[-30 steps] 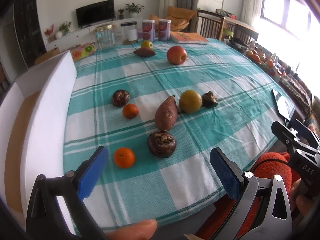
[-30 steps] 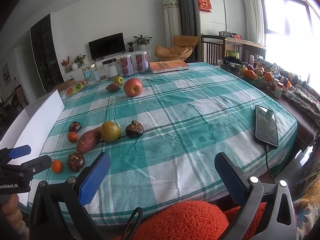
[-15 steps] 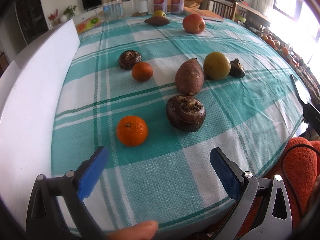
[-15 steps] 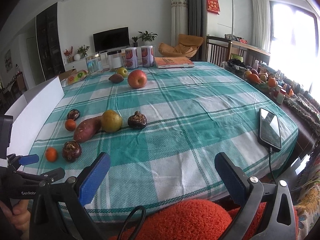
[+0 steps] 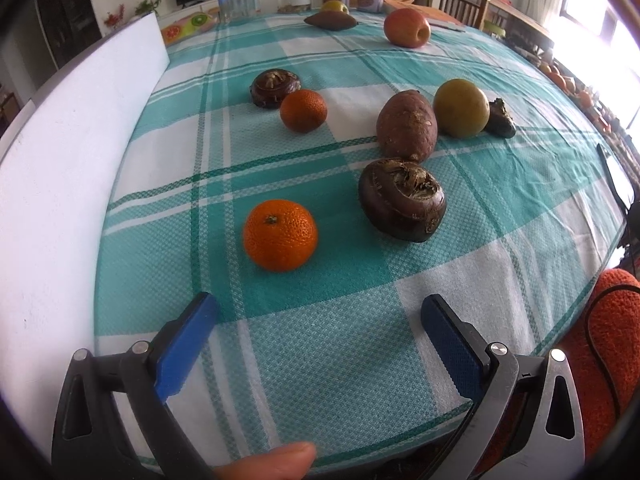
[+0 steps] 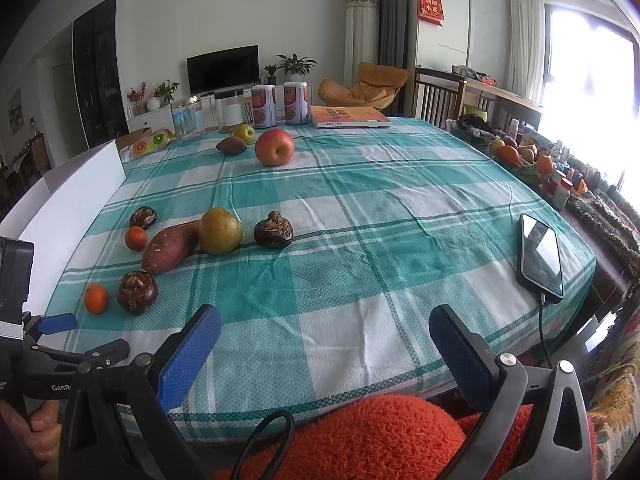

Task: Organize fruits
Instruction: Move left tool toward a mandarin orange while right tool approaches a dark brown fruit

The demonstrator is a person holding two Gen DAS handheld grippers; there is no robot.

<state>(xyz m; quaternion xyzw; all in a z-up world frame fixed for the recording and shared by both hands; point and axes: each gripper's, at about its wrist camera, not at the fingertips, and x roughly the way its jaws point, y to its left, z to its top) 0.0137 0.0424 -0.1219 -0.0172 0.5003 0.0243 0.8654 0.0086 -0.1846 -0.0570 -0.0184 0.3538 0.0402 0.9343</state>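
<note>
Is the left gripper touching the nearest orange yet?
Apart. In the left wrist view, the open left gripper sits short of the nearest orange, with a strip of tablecloth visible between the fingertips and the fruit.

Table [image 6: 400, 208] under teal-and-white plaid cloth. Near edge: tangerine [image 5: 280, 235], dark water chestnut [image 5: 402, 199] beside it. Behind: sweet potato [image 5: 407, 125] touching yellow pear [image 5: 461, 107], second tangerine [image 5: 303, 110], two more chestnuts. Far end: red apple [image 6: 274, 147], cans, jars, book [image 6: 348, 117]. Phone [image 6: 540, 258] at right edge, white box [image 5: 68, 160] along left.
</note>
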